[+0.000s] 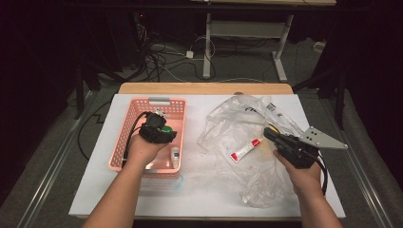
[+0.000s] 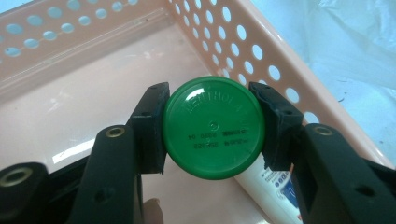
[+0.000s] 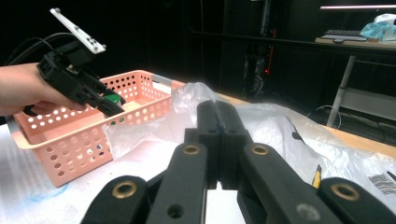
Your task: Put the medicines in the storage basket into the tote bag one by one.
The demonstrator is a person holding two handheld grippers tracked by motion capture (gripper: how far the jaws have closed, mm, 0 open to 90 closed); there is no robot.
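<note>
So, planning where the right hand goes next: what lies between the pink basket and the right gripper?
In the high view, a crumpled clear plastic bag with a red-capped white tube lies between the pink basket and the right gripper.

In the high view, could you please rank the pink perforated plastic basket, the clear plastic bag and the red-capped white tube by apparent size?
1. clear plastic bag, though crumpled.
2. pink perforated plastic basket, somewhat smaller.
3. red-capped white tube, clearly smallest.

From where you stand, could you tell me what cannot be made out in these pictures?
- Green tin: its embossed lettering is too faint to read in the left gripper view.
- White tube in the pink basket: mostly hidden behind the tin and the left tongs.
- Red-capped tube: print too small in the high view.
</note>
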